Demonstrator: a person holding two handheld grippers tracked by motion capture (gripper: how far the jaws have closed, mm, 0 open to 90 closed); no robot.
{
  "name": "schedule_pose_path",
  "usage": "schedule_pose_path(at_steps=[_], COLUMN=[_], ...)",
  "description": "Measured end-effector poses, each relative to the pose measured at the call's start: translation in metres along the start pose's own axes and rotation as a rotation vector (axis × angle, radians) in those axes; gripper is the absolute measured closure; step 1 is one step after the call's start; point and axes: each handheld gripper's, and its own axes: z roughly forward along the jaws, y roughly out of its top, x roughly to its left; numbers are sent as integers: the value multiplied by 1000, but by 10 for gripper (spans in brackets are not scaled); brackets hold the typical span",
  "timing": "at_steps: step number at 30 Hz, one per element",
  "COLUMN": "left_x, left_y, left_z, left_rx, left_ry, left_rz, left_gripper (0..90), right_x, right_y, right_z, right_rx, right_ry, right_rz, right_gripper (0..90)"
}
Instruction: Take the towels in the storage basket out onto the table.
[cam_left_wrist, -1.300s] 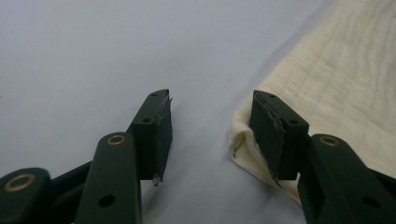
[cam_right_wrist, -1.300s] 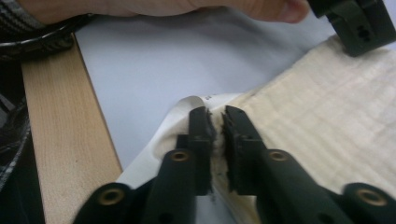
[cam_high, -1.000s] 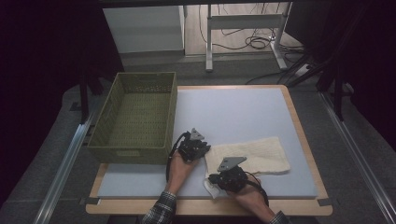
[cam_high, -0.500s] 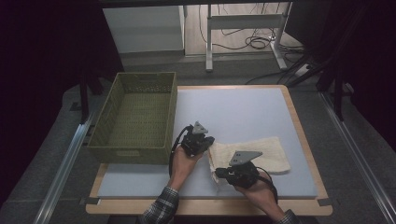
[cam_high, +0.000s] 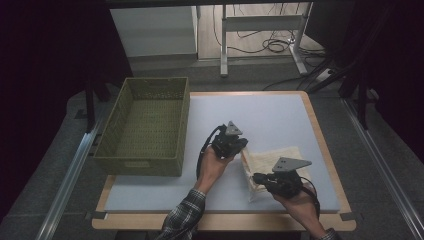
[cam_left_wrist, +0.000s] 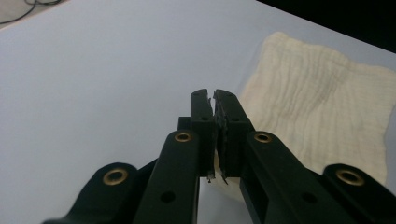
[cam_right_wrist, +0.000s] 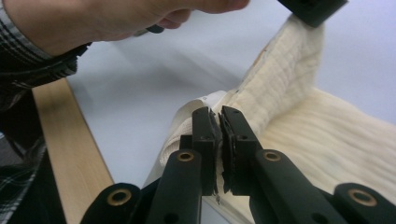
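While the cream waffle-weave cloth (cam_high: 272, 162) lies at the mat's near right, one edge is lifted between both grippers: left gripper (cam_high: 239, 146) and right gripper (cam_high: 256, 178) each pinched shut on it. Folding looks barely begun; the woven basket (cam_high: 145, 125) sits empty. Held corners are hidden behind the jaws.
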Motion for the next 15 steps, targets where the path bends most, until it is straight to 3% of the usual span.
schedule_pose_path(at_steps=[5, 15], left_x=[-7, -27], left_y=[12, 37], left_z=[19, 52], left_rx=[14, 8], left_ry=[-25, -54], left_rz=[32, 79], left_gripper=[868, 867], right_x=[-17, -39], right_y=[-14, -32], right_z=[-18, -46], right_rx=[-8, -32], right_ry=[-47, -102], right_rz=[39, 99], right_gripper=[848, 848])
